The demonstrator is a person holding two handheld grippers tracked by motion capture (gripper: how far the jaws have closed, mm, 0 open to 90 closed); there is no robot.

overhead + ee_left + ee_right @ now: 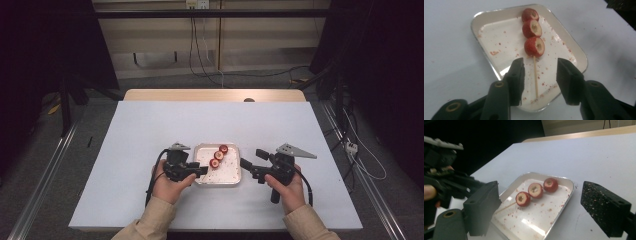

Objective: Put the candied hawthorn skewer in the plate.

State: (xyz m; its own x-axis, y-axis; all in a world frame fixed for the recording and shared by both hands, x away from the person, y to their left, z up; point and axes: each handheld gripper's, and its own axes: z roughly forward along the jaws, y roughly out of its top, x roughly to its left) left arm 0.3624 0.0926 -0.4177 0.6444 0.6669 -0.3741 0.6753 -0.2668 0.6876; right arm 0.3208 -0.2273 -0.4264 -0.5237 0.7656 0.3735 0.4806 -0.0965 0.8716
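Observation:
A white metal tray (232, 175) (484, 30) (564, 202) lies near the table's front middle. In it rests a thin wooden skewer (535, 77) (505, 207) carrying three red cored fruit pieces (218, 155) (534, 46) (535, 190). My left gripper (202, 171) (540, 80) is open at the tray's left edge, its jaws standing either side of the skewer's bare end without touching it. My right gripper (252, 161) (544, 207) is open just right of the tray, jaws wide apart and flecked with red crumbs.
Red crumbs dot the tray floor (506, 42). The white tabletop (150, 130) spreads wide to the left, right and far side. A wooden strip (215, 95) runs along the far edge, with cables (197, 45) behind it.

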